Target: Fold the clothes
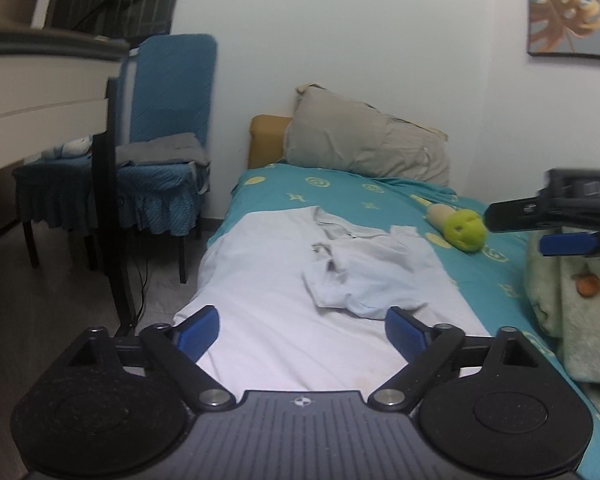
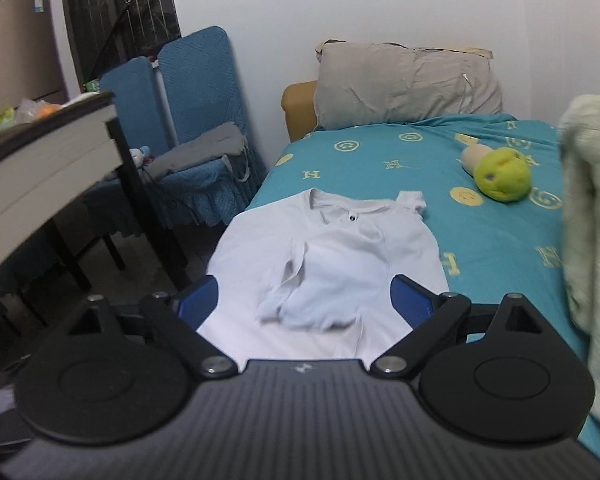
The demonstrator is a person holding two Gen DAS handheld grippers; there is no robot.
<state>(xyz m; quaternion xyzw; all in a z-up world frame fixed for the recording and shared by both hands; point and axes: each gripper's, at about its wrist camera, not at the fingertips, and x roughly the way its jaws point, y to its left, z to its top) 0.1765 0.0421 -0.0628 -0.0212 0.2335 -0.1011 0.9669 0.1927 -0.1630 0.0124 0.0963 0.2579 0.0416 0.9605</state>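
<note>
1. A white shirt (image 2: 324, 256) is spread on the bed (image 2: 500, 240), one sleeve folded inward.
2. The left tongs (image 1: 302, 330) are held wide apart, empty, above the shirt.
3. The right tongs (image 2: 306, 300) are likewise spread, nothing gripped.

Yellow letters "H" and "N" on the teal bedsheet (image 2: 500, 240)

Both grippers' fingers (image 1: 201, 330) (image 2: 410, 300) wide apart, empty.

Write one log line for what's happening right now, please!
stage: mid-fold | white shirt: on bed, one sleeve folded in | left gripper: open, empty | right gripper: open, empty
</note>
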